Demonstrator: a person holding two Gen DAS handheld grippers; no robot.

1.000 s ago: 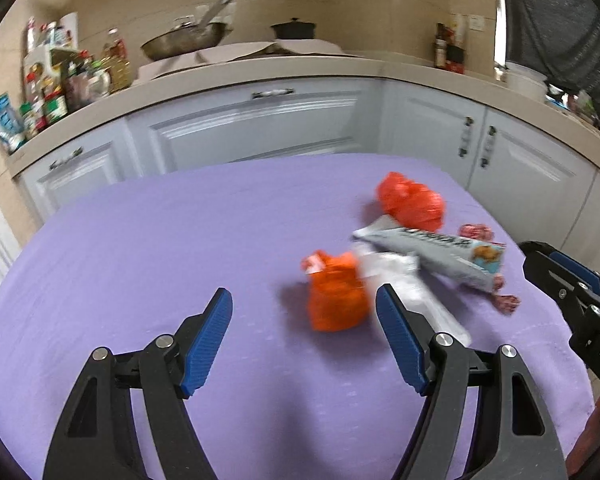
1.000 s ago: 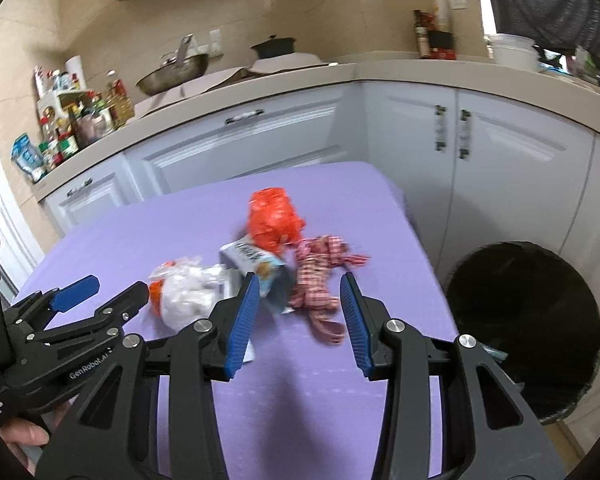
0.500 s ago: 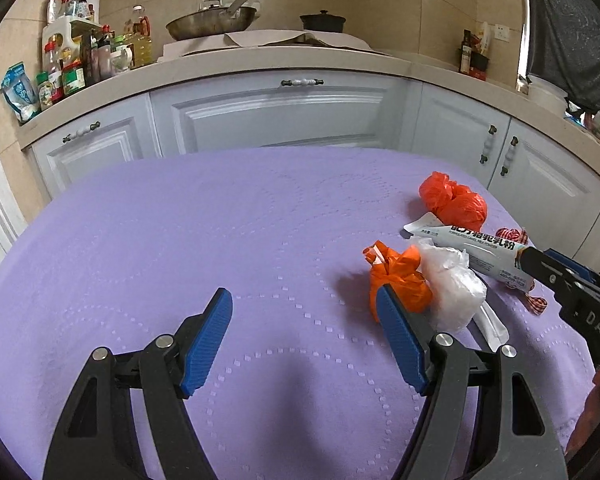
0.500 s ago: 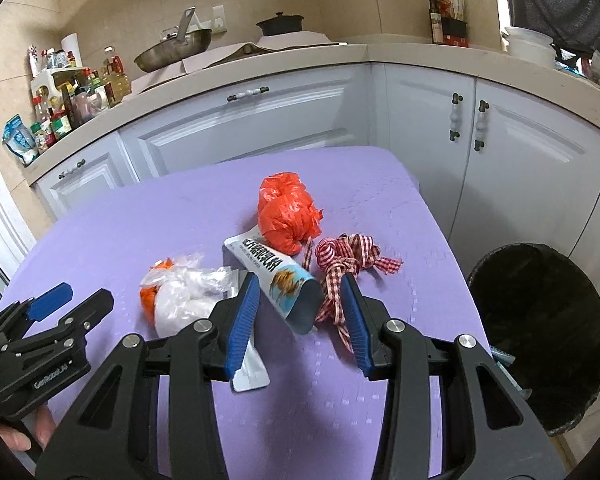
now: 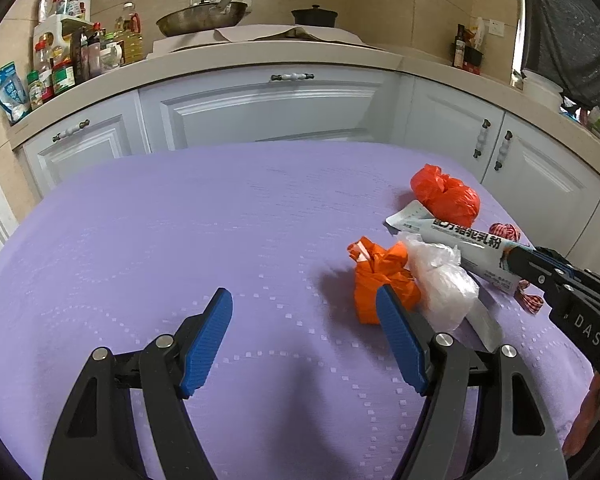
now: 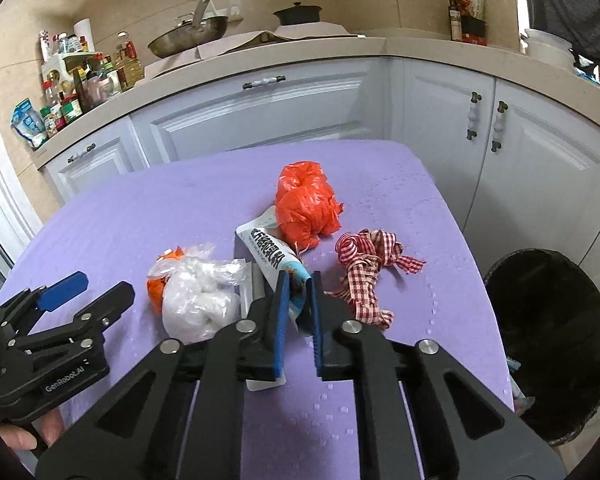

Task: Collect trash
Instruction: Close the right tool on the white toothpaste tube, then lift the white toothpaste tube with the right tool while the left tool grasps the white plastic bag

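Trash lies on the purple table: a grey milk-powder packet, a red plastic bag, an orange wad beside a clear plastic bag, and a red checked ribbon. My right gripper is shut on the near end of the grey packet, which also shows in the left wrist view. My left gripper is open and empty over the cloth, its right finger beside the orange wad.
A black trash bin stands on the floor off the table's right edge. White cabinets and a counter with bottles, a pan and a pot stand behind the table.
My right gripper has closed its jaws on the end of the grey packet. My left gripper has drawn back left, so the trash now sits to its right.
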